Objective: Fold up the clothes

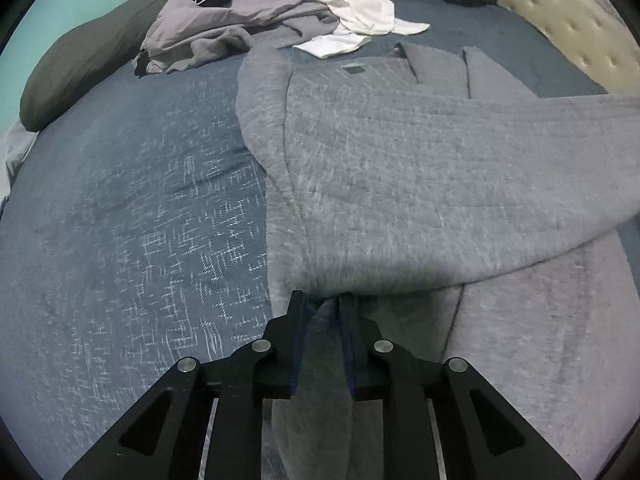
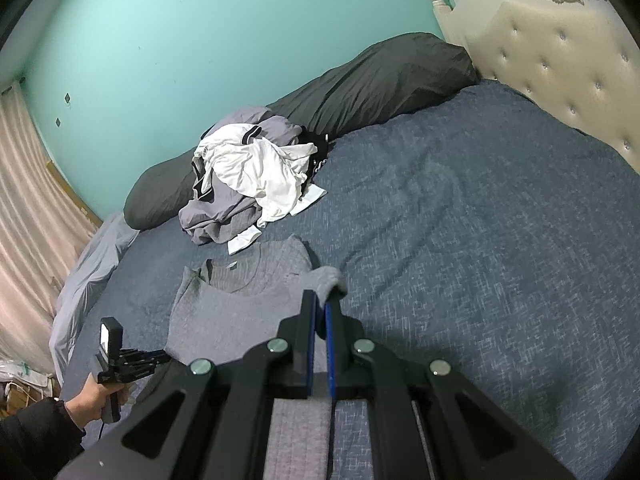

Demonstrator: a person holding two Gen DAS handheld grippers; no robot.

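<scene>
A grey knit sweater (image 1: 400, 160) lies flat on the blue bedspread (image 1: 120, 220), neck towards the far side, with a wide fold of it drawn across the body. My left gripper (image 1: 323, 302) sits at the sweater's near edge. Its jaws stand slightly apart, and grey fabric lies loosely between the blue pads. In the right wrist view the sweater (image 2: 224, 312) shows its neckline. My right gripper (image 2: 322, 306) is shut on a grey end of the sweater, which bunches just above the fingertips. A hand holds the left gripper (image 2: 162, 358) at the sweater's lower left.
A loose pile of grey and white clothes (image 2: 248, 176) sits near the dark pillows (image 2: 380, 80) by the teal wall. The tufted cream headboard (image 2: 560, 60) bounds the right side. A striped curtain (image 2: 32, 220) hangs at the far left. Bare bedspread (image 2: 480, 220) stretches right of the sweater.
</scene>
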